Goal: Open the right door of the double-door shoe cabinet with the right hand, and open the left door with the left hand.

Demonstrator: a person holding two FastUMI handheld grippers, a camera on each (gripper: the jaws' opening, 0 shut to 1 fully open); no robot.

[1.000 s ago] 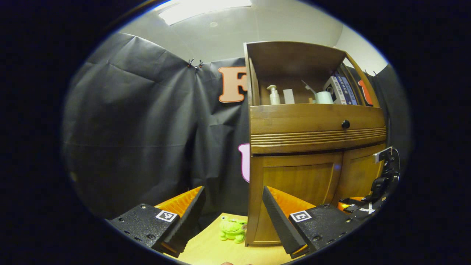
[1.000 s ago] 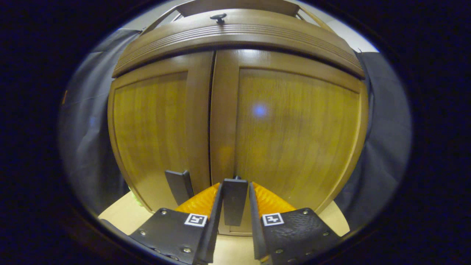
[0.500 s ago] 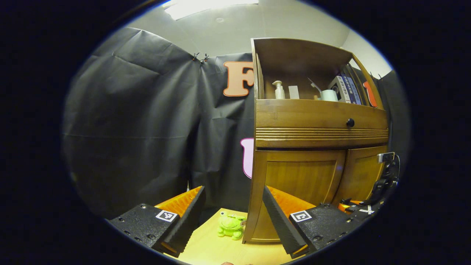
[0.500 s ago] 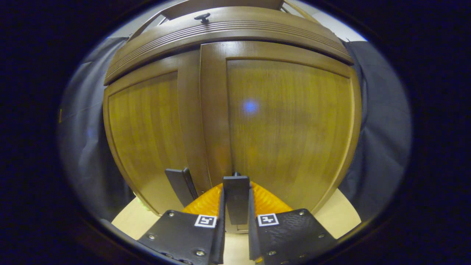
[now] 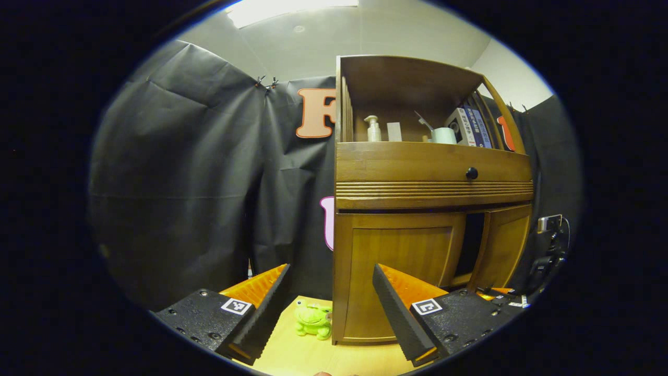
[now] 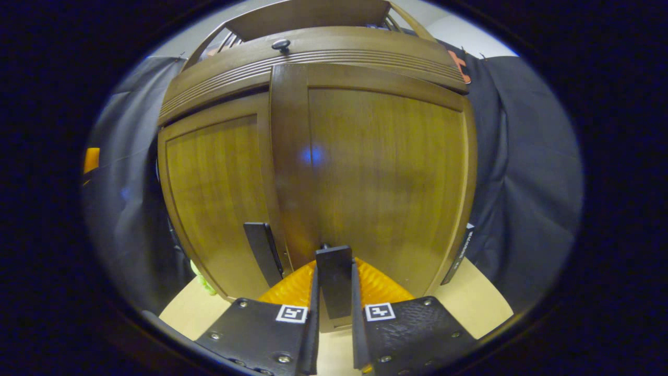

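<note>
Meanwhile right claw (image 6: 334,292) pinches right door's handle (image 6: 334,279).

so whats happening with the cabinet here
A person is opening a wooden double-door shoe cabinet with two handheld grippers. The right gripper is shut on the flat dark handle of the right door, which is swung partly open; the left gripper view shows a dark gap beside it. The left door looks closed and untouched, its handle free. The left gripper is open, away from the cabinet, above a green frog toy.
</note>
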